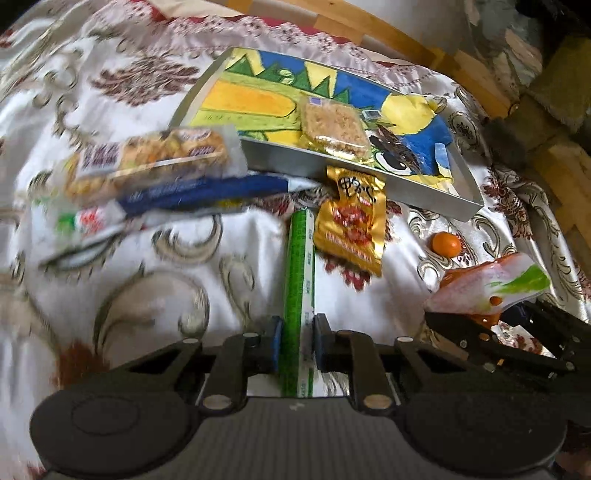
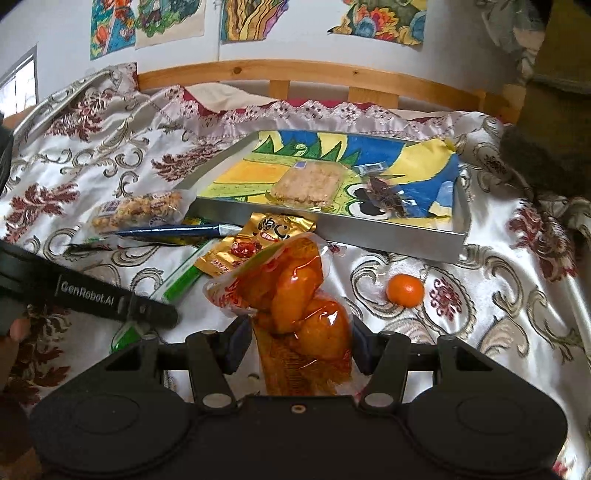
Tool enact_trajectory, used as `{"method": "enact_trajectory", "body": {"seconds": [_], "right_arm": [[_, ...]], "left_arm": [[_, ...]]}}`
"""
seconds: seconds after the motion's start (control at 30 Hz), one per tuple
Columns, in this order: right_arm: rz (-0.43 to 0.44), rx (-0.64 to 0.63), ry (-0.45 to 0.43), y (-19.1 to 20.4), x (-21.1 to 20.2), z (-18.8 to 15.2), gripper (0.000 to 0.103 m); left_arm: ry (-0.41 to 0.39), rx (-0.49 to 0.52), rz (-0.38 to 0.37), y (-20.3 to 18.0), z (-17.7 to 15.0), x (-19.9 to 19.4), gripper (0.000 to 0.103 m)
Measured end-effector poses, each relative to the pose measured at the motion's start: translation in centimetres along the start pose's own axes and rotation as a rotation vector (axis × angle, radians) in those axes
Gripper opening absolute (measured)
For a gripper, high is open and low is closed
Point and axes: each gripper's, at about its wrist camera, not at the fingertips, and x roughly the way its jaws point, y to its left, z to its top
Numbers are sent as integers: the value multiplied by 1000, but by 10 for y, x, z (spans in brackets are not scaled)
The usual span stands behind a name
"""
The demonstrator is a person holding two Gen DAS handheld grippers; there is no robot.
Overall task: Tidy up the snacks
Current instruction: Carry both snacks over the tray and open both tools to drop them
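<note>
left gripper: clamped on green stick pack, held upright between its pads | right gripper: clamped on orange snack pouch, held above cloth, short of tray

Bed covered w/ white satin spread, gold scrolls and dark-red floral motifs woven in; lace-trimmed edge toward headboard. Pine headboard rail w/ slats seen along far edge. White wall behind, coloured drawings pinned up. Window glimpsed far left. Daylight, soft.
</note>
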Motion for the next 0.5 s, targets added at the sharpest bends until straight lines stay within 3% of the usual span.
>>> {"method": "enact_trajectory", "body": {"seconds": [0.23,0.5], "right_arm": [[-30,25,-16,0,-27,-8,57],[-22,95,-43,-10,-55,-14,57]], "left_arm": [[7,-79,2,2,-14,-20,18],[26,-56,13,-22,-29,-40,18]]}}
